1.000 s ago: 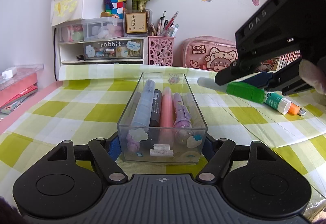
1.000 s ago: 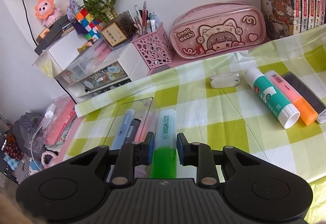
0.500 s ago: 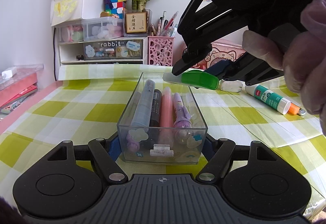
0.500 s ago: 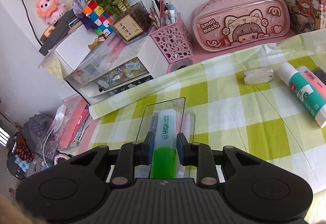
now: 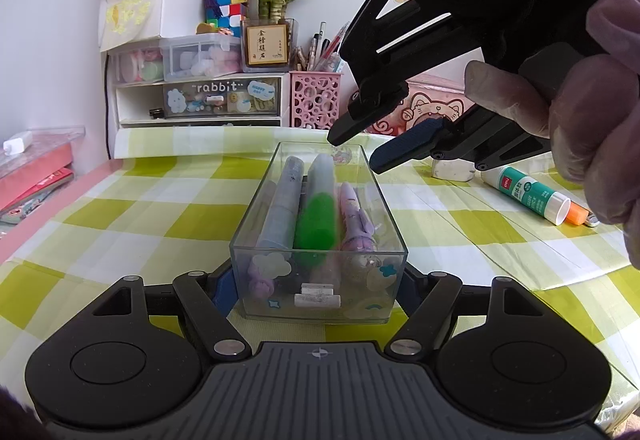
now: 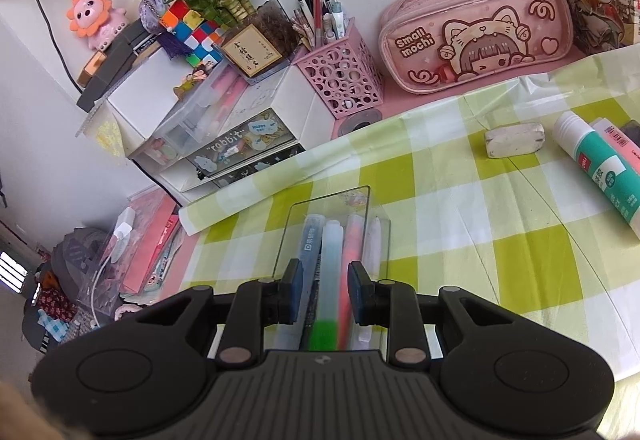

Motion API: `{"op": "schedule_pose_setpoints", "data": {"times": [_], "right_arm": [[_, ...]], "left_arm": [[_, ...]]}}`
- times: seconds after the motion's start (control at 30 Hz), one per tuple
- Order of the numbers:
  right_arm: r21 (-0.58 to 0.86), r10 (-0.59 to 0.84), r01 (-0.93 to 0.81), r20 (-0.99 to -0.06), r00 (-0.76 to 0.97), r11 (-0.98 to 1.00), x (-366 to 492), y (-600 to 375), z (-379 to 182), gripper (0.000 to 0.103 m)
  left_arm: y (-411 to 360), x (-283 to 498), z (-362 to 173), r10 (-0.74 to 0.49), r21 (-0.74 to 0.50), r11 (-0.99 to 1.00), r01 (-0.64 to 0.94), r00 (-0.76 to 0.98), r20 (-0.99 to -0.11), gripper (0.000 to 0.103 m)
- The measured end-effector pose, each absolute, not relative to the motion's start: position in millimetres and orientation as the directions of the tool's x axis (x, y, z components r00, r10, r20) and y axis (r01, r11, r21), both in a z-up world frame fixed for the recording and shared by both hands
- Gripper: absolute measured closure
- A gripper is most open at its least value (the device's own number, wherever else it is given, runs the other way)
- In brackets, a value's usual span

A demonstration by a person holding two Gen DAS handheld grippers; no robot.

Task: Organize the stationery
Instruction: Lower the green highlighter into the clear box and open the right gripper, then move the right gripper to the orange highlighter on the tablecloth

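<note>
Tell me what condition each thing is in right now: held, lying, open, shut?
Green highlighter: lying in the box, released, blurred.
Clear box: upright, open-topped, clamped at its near end.
Left hand-held gripper: shut on the clear box.
Right hand-held gripper: open, empty, above the box.
Glue stick: capped, lying on the cloth.
Eraser: lying loose.
Pink pencil case: standing by the wall.

Drawer front (image 5: 219,99), white organiser: "rabbit", with a small sticker "HAPPY DAY".
Pink pencil case (image 6: 476,32): "Small mochi".
Glue stick (image 5: 527,194): "GLUE STICK" on its label.
Plant-pot plaque (image 5: 266,45): Chinese characters, not legible.
</note>
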State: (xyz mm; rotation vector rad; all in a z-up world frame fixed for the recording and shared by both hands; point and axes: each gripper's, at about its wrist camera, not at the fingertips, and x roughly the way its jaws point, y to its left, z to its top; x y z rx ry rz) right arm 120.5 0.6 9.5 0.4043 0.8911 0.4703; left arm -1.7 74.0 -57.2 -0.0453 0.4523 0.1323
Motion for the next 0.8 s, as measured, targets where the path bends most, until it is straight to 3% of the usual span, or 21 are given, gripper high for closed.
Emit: {"op": "schedule_pose_setpoints", "data": {"times": [0.47,0.67,0.8], "right_arm": [[0.487,0.516,-0.224,-0.626,0.585,0.844,106,-20,14,0.052],[0.404,0.421,-0.187,-0.633,0.650,0.896,95,-55,13,0.042],[0.363,0.348,-0.132,-0.633,0.691,0.922,94,-87,12,0.028]], "left_arm": [[74,-1,-57,0.117,-0.014,0.990,-0.137,0.891,-0.439,0.030],[74,-1,-57,0.118,-0.014,0.990,-0.138,0.891,-0.439,0.030],[74,-1,-57,0.118,-0.014,0.990,-0.138,0.891,-0.439,0.030]]}}
